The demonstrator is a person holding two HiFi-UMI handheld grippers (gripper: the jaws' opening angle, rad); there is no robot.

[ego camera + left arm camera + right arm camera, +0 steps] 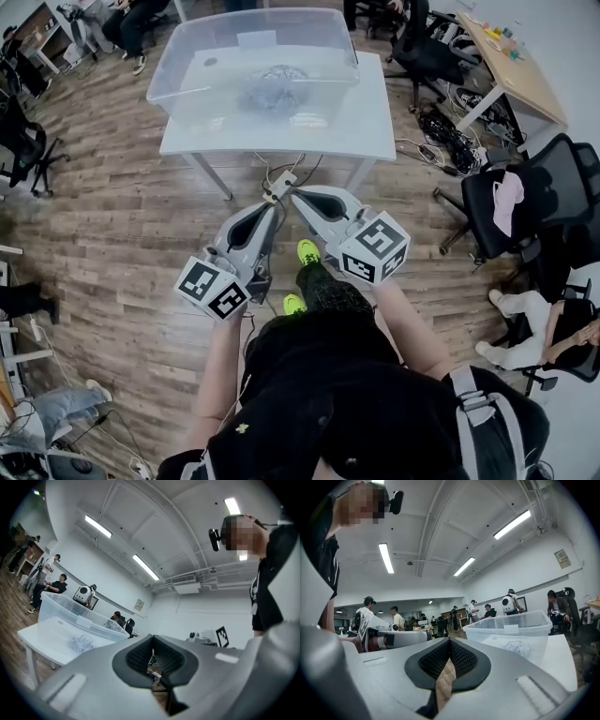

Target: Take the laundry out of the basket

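Left gripper [273,201]: grey jaws pressed together, empty, well short of clear plastic bin [187,58]; probably shut because nothing is within reach yet.
Right gripper [296,198]: jaws closed on nothing, equally short of the bin.
Bin: atop white table [375,127], open-topped for reaching in.
Grey crumpled laundry [270,92]: inside the bin, mid-floor, untouched.

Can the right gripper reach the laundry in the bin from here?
Probably not yet: the right gripper is shut and well short of the table; the laundry lies inside the bin.
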